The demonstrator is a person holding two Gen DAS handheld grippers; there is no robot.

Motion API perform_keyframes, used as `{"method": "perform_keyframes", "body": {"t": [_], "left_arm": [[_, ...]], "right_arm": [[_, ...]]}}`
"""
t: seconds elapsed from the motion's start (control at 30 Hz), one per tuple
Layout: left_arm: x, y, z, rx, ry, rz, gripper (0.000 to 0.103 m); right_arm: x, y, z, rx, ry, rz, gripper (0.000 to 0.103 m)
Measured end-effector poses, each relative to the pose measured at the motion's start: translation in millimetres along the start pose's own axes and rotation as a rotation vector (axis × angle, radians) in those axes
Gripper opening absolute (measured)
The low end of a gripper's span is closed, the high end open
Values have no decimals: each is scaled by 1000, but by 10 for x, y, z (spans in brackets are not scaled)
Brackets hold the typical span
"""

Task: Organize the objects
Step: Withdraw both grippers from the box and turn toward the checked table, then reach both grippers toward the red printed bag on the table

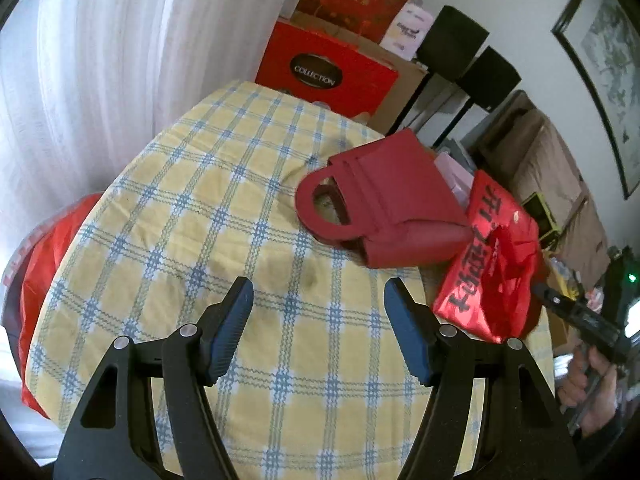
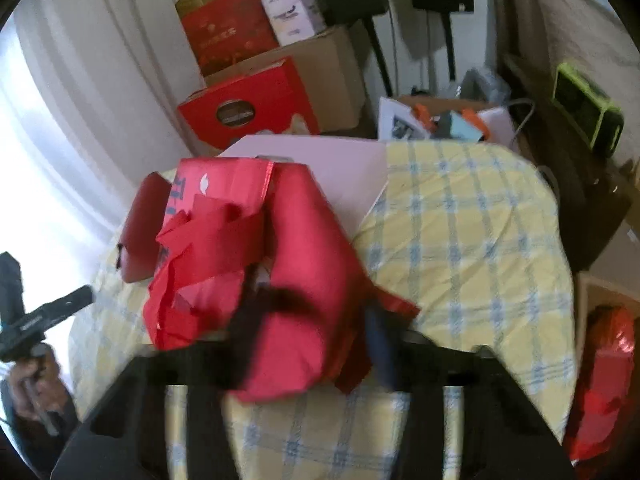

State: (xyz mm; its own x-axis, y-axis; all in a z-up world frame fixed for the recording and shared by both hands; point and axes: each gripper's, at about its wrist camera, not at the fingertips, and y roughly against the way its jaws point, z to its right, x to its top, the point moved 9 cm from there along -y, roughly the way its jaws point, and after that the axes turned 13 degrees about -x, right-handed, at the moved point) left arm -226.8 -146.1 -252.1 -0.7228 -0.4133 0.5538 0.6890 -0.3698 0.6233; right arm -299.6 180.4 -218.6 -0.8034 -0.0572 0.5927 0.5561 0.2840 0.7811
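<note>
1. Right gripper [image 2: 316,340] jaws narrowed, blurred; pads appear to pinch the near edge of the shiny red bag [image 2: 296,288], dark finger on its left side, blue pad on its right
2. Left gripper [image 1: 318,320] jaws wide, nothing between them, blue pads over bare yellow-blue checked tablecloth [image 1: 192,216]
3. Shiny red bag, black characters on it, lies crumpled at the cloth's right edge in the left wrist view [image 1: 492,264]
4. Dark red handbag [image 1: 384,204] lies on its side on the cloth, touching the shiny bag, handle toward table centre
5. White flat box [image 2: 320,168] behind the bags
6. Red COLLECTION box [image 1: 320,68] and cardboard boxes stacked beyond the table, by the white curtain [image 1: 100,52]
</note>
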Motion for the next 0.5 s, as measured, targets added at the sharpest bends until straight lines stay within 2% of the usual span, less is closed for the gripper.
{"method": "perform_keyframes", "body": {"t": [0.03,0.13,0.27,0.37,0.43,0.5], "left_arm": [[-8,-3,13,3,-6,-3,64],[-13,6,44,1,-18,-7,64],[36,91,121,-15,-20,13,64],[46,161,183,18,-42,3,64],[58,244,218,63,-52,-2,64],[70,340,281,48,-45,6,64]], "right_arm": [[-31,62,-3,53,-45,-12,20],[-166,285,3,133,-140,-38,14],[-608,531,-30,126,-209,-137,13],[-1009,703,-181,153,-236,-209,19],[-1211,849,-343,178,-227,-211,25],[-1333,931,-473,183,-203,-219,31]]}}
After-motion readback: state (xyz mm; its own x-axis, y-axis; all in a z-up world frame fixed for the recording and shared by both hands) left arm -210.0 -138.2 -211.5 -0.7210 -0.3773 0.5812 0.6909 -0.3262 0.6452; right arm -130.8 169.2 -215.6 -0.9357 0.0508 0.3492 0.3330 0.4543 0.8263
